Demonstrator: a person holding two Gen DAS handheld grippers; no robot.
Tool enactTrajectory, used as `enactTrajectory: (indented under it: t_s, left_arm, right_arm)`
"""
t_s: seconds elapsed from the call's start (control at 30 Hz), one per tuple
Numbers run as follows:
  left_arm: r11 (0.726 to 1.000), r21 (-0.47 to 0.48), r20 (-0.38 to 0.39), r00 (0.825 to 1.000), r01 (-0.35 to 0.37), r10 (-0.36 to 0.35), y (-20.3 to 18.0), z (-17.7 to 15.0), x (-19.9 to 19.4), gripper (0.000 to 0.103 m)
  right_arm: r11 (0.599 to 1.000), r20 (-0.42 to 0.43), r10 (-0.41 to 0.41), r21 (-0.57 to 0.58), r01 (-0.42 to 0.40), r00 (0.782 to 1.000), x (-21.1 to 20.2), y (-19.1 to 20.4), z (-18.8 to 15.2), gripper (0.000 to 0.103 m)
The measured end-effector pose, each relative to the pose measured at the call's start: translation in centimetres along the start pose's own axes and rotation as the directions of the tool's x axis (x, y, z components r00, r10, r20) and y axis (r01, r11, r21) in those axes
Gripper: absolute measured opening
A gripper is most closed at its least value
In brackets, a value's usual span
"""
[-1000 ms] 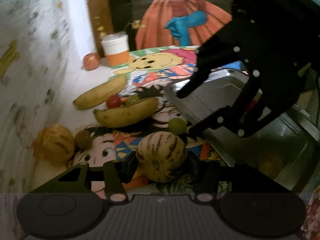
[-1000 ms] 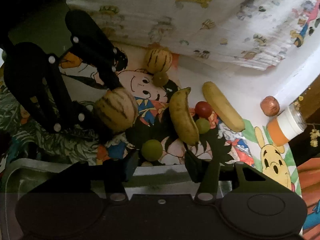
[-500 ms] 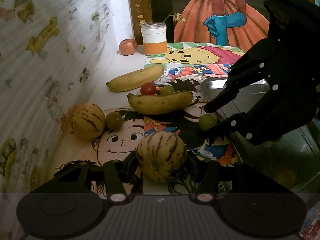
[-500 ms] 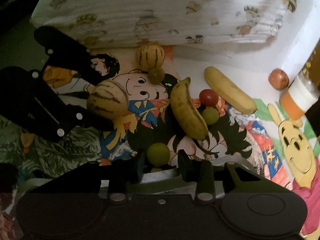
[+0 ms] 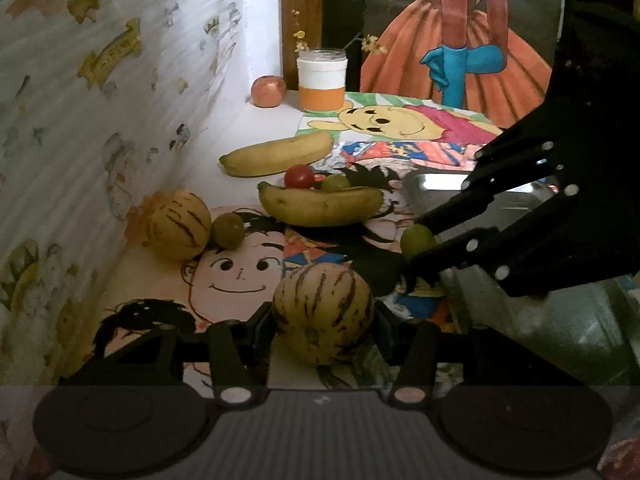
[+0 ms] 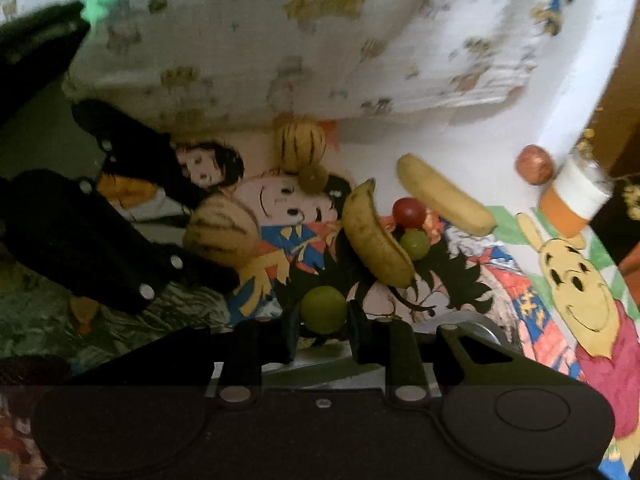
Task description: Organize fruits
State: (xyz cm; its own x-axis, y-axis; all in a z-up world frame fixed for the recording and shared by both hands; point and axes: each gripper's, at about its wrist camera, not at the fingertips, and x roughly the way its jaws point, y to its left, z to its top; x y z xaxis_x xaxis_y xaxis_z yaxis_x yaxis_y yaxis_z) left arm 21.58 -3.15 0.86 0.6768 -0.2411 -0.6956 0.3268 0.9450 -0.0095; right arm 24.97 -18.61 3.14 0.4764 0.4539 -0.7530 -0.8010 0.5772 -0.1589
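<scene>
Cartoon cloth (image 5: 240, 276) carries bananas (image 5: 320, 210), a jar (image 5: 322, 79), striped melons (image 5: 178, 226).

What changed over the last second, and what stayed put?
The right gripper has just been closing and now pinches the green grape. The left gripper keeps its grip on the striped melon. Bananas and the tray stayed put.

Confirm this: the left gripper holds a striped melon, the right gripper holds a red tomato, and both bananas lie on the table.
Not quite. The right gripper is shut on a green round fruit, not a red tomato; the right wrist view shows it between the fingers. The red tomato sits between the two bananas. The rest stands: the left gripper holds the striped melon.
</scene>
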Motion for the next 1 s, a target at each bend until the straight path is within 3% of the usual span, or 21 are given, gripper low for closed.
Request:
enactTrajectory:
  t_s: [0.27, 0.57, 1.0]
  left_arm:
    - [1.0, 0.012, 0.044, 0.999, 0.022, -0.023, -2.1, 0.1, -1.9, 0.056]
    - [0.997, 0.024, 0.086, 0.994, 0.07, -0.071, -5.8, -0.7, -4.6, 0.056]
    - [0.987, 0.034, 0.016, 0.987, 0.158, -0.159, -10.6, -3.9, -6.0, 0.056]
  right_arm:
    - [0.991, 0.039, -0.09, 0.099, 0.085, 0.995, -4.7, 0.4, -2.1, 0.026]
    - [0.947, 0.037, -0.216, 0.25, 0.2, 0.976, -9.0, 1.7, -6.6, 0.026]
    - [0.877, 0.034, -0.307, 0.397, 0.269, 0.951, -13.1, 4.9, -12.6, 0.027]
